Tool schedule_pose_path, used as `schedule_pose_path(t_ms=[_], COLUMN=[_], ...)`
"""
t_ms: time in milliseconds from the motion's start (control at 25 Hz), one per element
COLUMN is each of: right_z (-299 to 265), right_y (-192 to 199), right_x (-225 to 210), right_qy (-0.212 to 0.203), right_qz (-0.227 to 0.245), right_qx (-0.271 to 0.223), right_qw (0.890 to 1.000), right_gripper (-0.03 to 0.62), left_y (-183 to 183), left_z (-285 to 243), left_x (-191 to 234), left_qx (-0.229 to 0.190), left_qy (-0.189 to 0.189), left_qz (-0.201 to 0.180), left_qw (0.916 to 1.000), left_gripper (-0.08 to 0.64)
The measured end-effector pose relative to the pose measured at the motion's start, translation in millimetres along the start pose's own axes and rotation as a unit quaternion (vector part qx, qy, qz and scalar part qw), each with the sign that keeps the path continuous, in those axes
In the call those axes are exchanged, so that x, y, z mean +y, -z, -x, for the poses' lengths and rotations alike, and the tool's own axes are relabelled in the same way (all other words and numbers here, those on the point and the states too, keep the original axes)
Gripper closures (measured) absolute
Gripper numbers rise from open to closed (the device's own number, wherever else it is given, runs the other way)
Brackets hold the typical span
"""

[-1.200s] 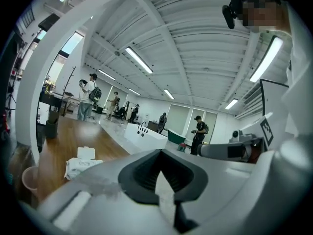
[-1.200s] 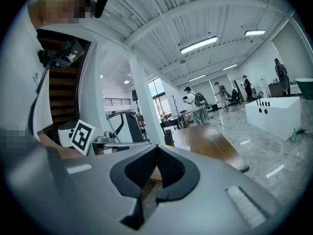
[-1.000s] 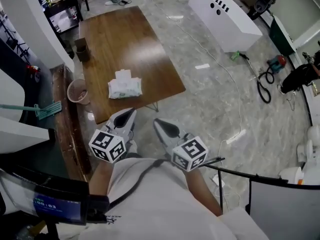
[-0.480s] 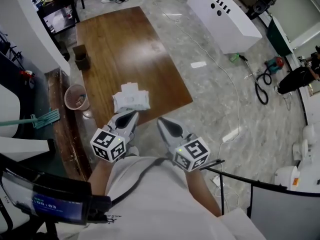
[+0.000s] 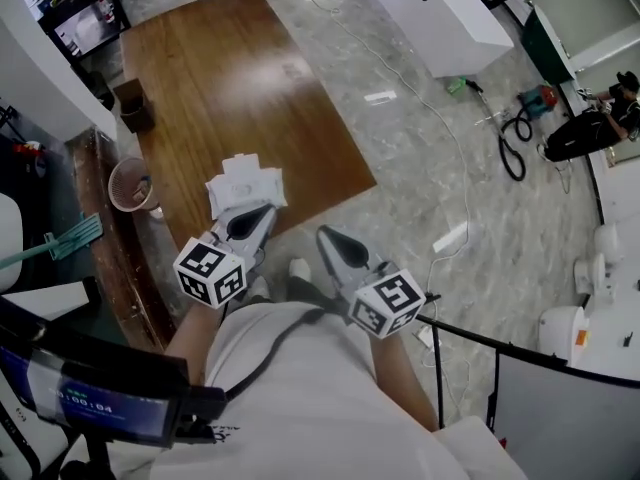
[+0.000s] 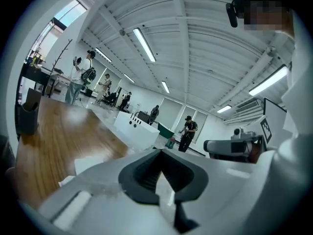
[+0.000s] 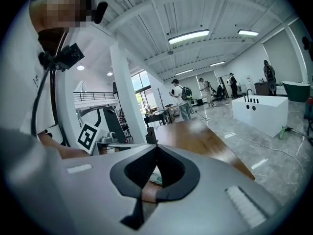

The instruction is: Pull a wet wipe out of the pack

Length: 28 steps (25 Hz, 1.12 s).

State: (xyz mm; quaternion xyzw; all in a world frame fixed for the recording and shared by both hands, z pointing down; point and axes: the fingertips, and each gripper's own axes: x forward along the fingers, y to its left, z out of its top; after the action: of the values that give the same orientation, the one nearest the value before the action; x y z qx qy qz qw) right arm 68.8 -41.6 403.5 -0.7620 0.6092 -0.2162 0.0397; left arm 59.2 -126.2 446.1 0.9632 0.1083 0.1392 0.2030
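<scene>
wet wipe pack (image 5: 243,183) sits on the desk (image 5: 230,78) right by its near edge, closer to the near-left corner. left hand-held gripper (image 5: 262,211): jaws shut w/ nothing in them, tip just beside the pack. right hand-held gripper (image 5: 322,233) also closed & empty, hanging off the desk's near edge.

My head view: high, steeply down. Left gripper (image 5: 250,224), right gripper (image 5: 336,244) views: low, close, facing along table (image 5: 230,88); all share table.
</scene>
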Motion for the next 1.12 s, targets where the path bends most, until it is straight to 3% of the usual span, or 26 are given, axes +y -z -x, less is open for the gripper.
schedule_pose_path(t_ms=[160,280,440,640,880,1000,1120], right_z=[-17.9,-53.4,-98.5,-146.3,-171.5,-178.0,-187.5], right_y=[-10.7,-25.0,-37.9,-38.2,-19.5,-8.5,3.7], right_x=[-14.9,-15.7,-1.2,3.4,-3.8,-4.4,-4.7], right_qy=[-0.022,-0.072,-0.163,-0.217,-0.271,-0.298,-0.317], right_qz=[0.006,0.028,0.087,0.146,0.162,0.162,0.163], right_qx=[-0.011,-0.009,0.01,0.043,0.088,0.105,0.116], right_qw=[1.0,0.997,0.983,0.964,0.945,0.935,0.927], right_gripper=[0.583,0.583,0.583,0.583,0.584,0.584,0.583], left_y=[-11.5,-22.4,-27.3,-27.4,-26.2,-22.9,-19.3], left_z=[7.3,34.1,80.8,116.7,118.4,107.8,92.4], left_x=[7.6,33.7,63.5,92.0,91.7,85.4,84.6], left_qx=[-0.02,-0.04,-0.073,-0.097,-0.109,-0.104,-0.089], left_qy=[-0.04,-0.101,-0.211,-0.309,-0.373,-0.382,-0.378], left_qz=[-0.023,-0.022,-0.003,0.022,0.041,0.047,0.043], left_qw=[0.9987,0.9938,0.9748,0.9458,0.9204,0.9172,0.9206], left_gripper=[0.558,0.558,0.558,0.558,0.558,0.558,0.558])
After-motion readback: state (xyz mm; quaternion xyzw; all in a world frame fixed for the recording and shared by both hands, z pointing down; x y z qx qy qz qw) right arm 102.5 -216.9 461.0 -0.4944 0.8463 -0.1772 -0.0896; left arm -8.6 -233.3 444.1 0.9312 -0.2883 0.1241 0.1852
